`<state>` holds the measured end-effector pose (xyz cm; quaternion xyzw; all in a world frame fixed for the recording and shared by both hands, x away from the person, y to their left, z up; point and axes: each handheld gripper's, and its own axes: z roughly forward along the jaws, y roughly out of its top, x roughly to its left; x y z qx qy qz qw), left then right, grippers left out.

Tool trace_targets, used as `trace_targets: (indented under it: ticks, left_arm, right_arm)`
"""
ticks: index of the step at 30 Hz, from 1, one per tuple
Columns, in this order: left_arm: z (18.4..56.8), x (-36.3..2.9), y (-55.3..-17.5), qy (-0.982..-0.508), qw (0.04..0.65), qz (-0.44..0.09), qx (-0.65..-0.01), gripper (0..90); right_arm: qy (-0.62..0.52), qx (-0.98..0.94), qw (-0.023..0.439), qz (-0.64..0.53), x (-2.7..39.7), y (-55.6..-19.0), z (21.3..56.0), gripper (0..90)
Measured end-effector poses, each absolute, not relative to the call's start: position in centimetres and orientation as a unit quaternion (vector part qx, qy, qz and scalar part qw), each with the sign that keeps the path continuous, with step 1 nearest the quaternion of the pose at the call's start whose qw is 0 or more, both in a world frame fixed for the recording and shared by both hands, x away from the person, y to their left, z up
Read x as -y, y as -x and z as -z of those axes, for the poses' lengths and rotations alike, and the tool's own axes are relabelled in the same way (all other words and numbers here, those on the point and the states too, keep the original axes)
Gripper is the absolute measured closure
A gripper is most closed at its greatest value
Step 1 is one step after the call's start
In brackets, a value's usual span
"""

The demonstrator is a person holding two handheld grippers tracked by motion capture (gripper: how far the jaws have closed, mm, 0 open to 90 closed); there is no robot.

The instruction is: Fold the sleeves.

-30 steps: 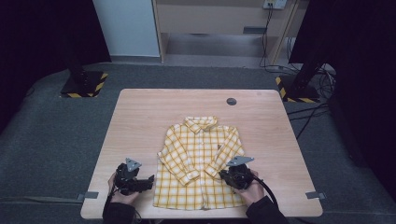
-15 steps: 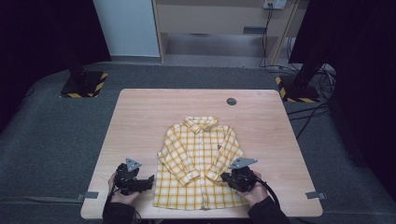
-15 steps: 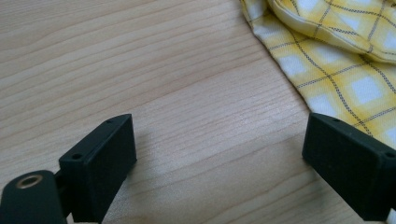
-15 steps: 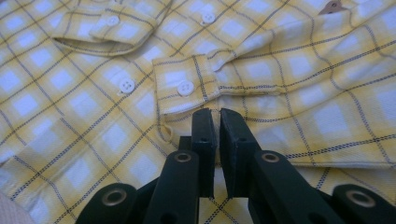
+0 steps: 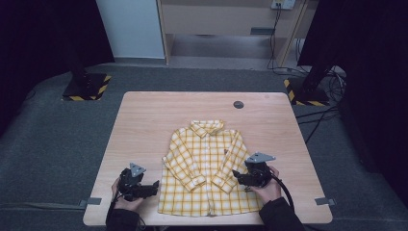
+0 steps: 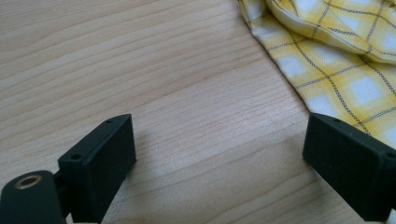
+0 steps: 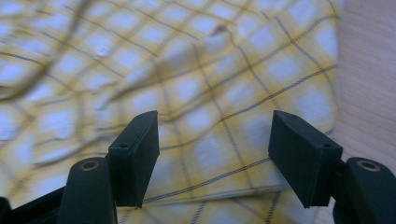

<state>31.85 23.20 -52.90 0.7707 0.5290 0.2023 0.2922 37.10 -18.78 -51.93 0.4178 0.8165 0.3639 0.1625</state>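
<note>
A yellow plaid shirt (image 5: 207, 168) lies flat and face up on the wooden table (image 5: 168, 115), collar toward the far side and both sleeves folded in over the front. My left gripper (image 5: 153, 186) rests open at the shirt's lower left. In its own view the left gripper (image 6: 219, 140) spans bare wood (image 6: 140, 56), with the shirt's edge (image 6: 336, 56) just past one jaw. My right gripper (image 5: 236, 176) sits at the shirt's right side. Its jaws (image 7: 215, 126) have just been opening and stand apart over the plaid cloth (image 7: 187, 70) without pressing it.
A small dark disc (image 5: 238, 104) lies near the table's far edge. Two black stands on hazard-striped bases (image 5: 86, 86) (image 5: 308, 91) flank the far corners on the grey floor. Cables run along the floor at the right, and a wooden cabinet (image 5: 226, 19) stands behind.
The right gripper has shifted slightly right and toward the far side, and its jaws now stand apart. The left gripper and the shirt look unchanged.
</note>
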Motion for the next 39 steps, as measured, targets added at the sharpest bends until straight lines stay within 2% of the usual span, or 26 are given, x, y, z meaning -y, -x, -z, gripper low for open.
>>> trace_targets:
  ticks: [4, 8, 16, 24, 32, 39]
  left_arm:
    - [52.9, -23.2, -31.8, -0.771, 0.293, -0.202, -0.529, 8.1]
    - [52.9, -23.2, -31.9, -0.772, 0.294, -0.202, -0.526, 7.8]
    - [52.7, -23.2, -31.9, -0.775, 0.296, -0.192, -0.524, 9.2]
    - [52.1, -23.6, -31.7, -0.763, 0.321, -0.201, -0.523, 9.9]
    - [51.4, -24.2, -31.3, -0.750, 0.352, -0.210, -0.519, 10.9]
    - [50.6, -24.4, -31.1, -0.741, 0.368, -0.216, -0.518, 11.4]
  right_arm:
    - [-0.427, -0.818, 0.170, -0.346, 18.9, -37.9, 52.9, 32.7]
    - [-0.429, -0.809, 0.170, -0.363, 19.1, -37.7, 52.2, 32.5]
    - [-0.432, -0.795, 0.191, -0.381, 20.4, -37.3, 51.0, 26.1]
    - [-0.464, -0.766, 0.213, -0.390, 23.9, -37.2, 49.9, 19.0]
    - [-0.500, -0.748, 0.227, -0.372, 26.9, -37.7, 50.5, 12.2]
    - [-0.528, -0.733, 0.232, -0.359, 29.7, -37.6, 51.3, 11.7]
